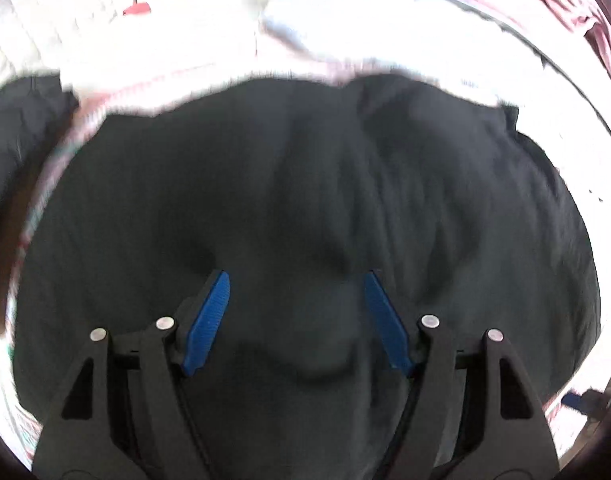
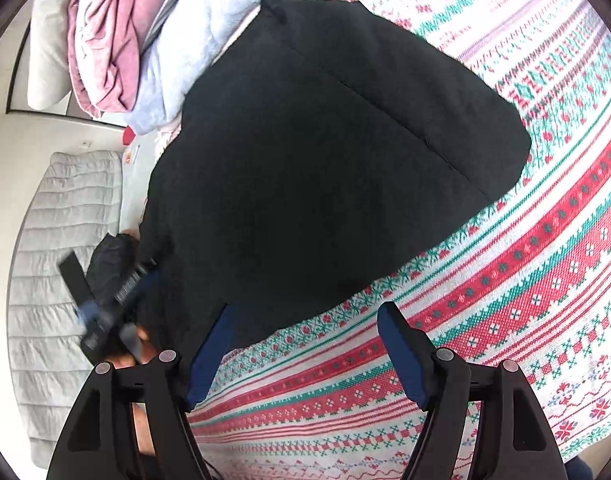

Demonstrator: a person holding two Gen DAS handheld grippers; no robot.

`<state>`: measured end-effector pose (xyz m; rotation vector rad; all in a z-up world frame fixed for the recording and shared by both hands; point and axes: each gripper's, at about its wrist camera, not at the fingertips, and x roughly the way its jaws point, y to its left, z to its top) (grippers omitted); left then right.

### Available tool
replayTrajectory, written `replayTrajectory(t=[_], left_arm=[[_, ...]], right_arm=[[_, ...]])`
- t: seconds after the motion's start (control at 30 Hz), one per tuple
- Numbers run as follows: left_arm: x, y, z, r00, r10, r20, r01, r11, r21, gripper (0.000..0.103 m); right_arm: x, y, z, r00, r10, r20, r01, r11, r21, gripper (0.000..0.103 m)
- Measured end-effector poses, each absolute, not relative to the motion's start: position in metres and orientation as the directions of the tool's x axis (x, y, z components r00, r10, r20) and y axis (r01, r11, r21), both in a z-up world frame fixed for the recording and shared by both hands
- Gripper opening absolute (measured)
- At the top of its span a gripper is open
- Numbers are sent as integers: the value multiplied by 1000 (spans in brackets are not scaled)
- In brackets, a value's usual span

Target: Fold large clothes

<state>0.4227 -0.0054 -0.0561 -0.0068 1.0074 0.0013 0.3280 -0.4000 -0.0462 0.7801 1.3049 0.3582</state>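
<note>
A bed under a red, green and white patterned blanket [image 2: 485, 280] carries the job: a large black garment [image 2: 325, 152] lies spread ahead of the right claw [image 2: 305, 344], its near hem just in front of the blue pads and its far end reaching toward a heap of pink and pale blue bedding [image 2: 117, 52]. A seam or fold line runs across its upper part, and the outline looks compact and rounded, so the garment appears to be already doubled at least once; how many folds remain cannot be read from here. The surface seen by the left claw [image 1: 297, 308] is rumpled, with soft ridges directly ahead of and beneath its fingers, which suggests smoothing and a further fold are still to come. Both claws stand apart with nothing clamped: the left over black cloth, the right mostly over bare blanket at the garment's edge. The left claw also shows, blurred, to the right claw's left.
</note>
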Motion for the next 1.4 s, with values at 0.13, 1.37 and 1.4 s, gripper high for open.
replayTrajectory(t=[0.13, 1.37, 1.4], left_arm=[[461, -25, -59, 538, 53, -841, 6, 998, 66, 71], [344, -9, -72, 563, -17, -826, 129, 989, 67, 72], [339, -12, -67, 585, -36, -810, 149, 987, 64, 72]], right_arm=[[330, -393, -45, 247, 655, -714, 175, 695, 697, 75], [364, -409, -93, 355, 661, -660, 363, 553, 750, 77], [363, -410, -95, 371, 667, -647, 378, 528, 761, 77]])
